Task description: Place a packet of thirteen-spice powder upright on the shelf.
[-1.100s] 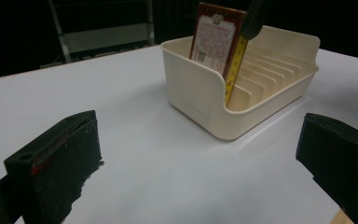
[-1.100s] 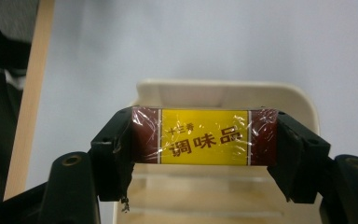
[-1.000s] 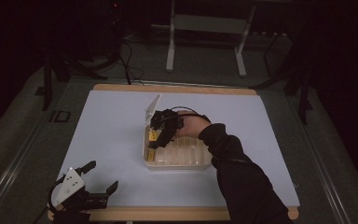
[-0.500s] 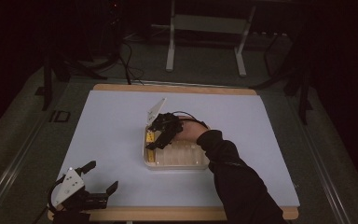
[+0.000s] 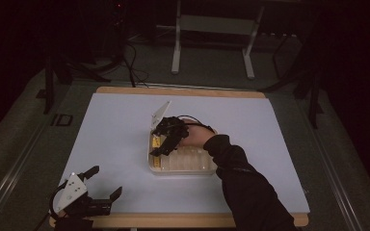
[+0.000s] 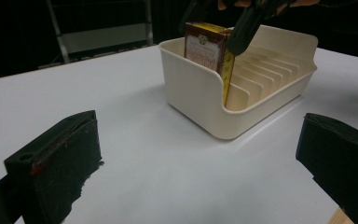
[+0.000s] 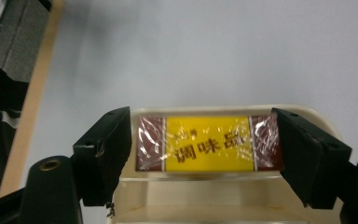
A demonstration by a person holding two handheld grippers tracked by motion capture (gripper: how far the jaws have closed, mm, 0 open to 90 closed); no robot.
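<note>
a small red-and-yellow box (image 7: 208,143), wrapped in clear film, standing upright in the end slot of a cream slotted tray (image 6: 270,79), tight against the tray's curved end wall. clamped across its short ends by the right tool (image 7: 205,149), jaws pressed on both sides of the packet. tray sitting near the middle of the white surface (image 5: 115,139), a little toward the far edge, with a pale lid or card (image 5: 160,114) propped at its far end. remaining slots in the tray apparently empty, as far as can be told. left tool (image 5: 87,192) resting at the near left corner of the surface, jaws spread wide, nothing between them, well apart from the tray.

likely step in hand: seating the box into its slot, or possibly drawing it out; hard to say which from this alone. if placing, next move calls for pushing down until the box sits on the tray floor, then letting go and lifting straight up so as not to drag it or tip the light tray.
</note>
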